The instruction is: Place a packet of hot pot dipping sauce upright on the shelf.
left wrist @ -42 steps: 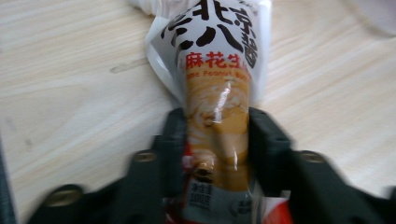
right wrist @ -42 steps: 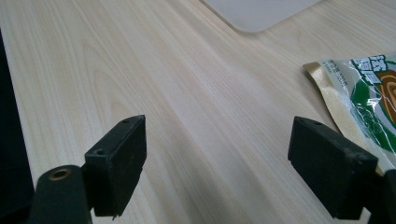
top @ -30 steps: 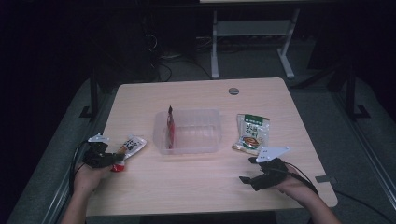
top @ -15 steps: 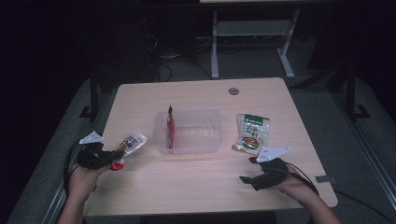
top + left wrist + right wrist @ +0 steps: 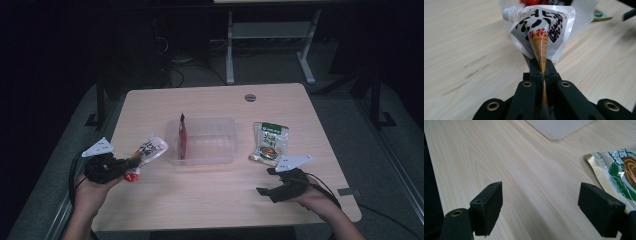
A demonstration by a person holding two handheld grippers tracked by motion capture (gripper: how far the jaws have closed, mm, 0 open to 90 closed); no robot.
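Observation:
My left gripper (image 5: 132, 162) is shut on the bottom edge of a white spouted pouch (image 5: 151, 148) with black and orange print, held a little above the table's left side. In the left gripper view the pouch (image 5: 544, 27) stands up from the closed jaws of that gripper (image 5: 543, 68), its spout at the upper left. My right gripper (image 5: 265, 181) rests open near the front right, and nothing lies between its jaws (image 5: 541, 202). A green and white food pouch (image 5: 270, 142) lies flat just beyond it, its corner (image 5: 619, 170) by the right jaw.
A clear plastic container (image 5: 220, 122) sits at the table's middle with a red packet (image 5: 182, 142) standing against its left wall. Its corner (image 5: 559, 127) shows far off in the right gripper view. A round cable hole (image 5: 250, 97) is at the back.
The left gripper has risen with the white pouch, lifting it off the table. The right gripper has stayed where it was.

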